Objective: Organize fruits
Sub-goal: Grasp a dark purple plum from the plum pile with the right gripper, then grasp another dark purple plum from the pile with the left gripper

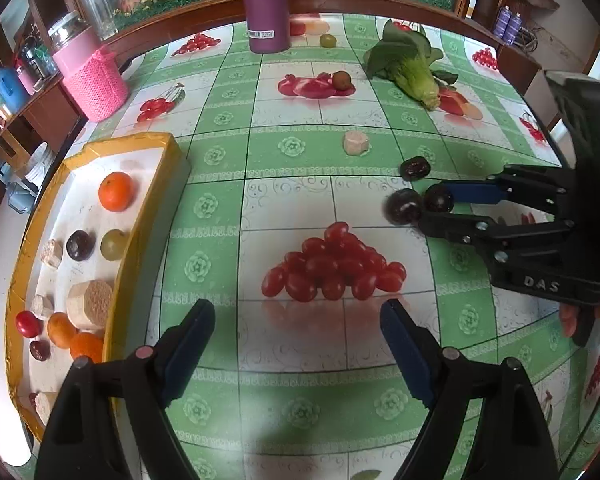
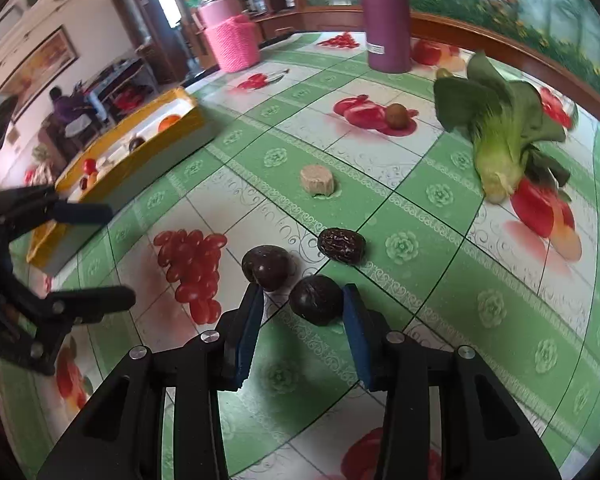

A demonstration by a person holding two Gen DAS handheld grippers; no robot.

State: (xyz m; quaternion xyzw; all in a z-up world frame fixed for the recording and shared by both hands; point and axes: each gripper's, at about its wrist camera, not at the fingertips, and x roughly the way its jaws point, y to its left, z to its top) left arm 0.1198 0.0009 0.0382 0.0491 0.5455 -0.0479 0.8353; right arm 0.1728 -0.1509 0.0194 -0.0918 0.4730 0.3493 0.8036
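Note:
Two dark round plums and a wrinkled date (image 2: 341, 245) lie on the fruit-print tablecloth. One plum (image 2: 316, 300) sits between the fingers of my right gripper (image 2: 303, 294). It lies close to the right pad, with a gap to the left pad, so the jaws are open. The other plum (image 2: 266, 266) rests just past the left fingertip. In the left wrist view the right gripper (image 1: 432, 208) reaches in from the right around that plum (image 1: 439, 198). My left gripper (image 1: 296, 316) hangs wide open and empty over the printed tomatoes, beside the yellow-rimmed tray (image 1: 120, 146).
The tray holds an orange (image 1: 116, 191), a dark plum, a green grape and several other pieces. A beige round block (image 1: 356, 143), a brown fruit (image 1: 342, 80), a green grape (image 1: 328, 40), a leafy cabbage (image 1: 412, 64), a purple bottle (image 1: 268, 4) and a pink knitted jar (image 1: 94, 76) stand farther back.

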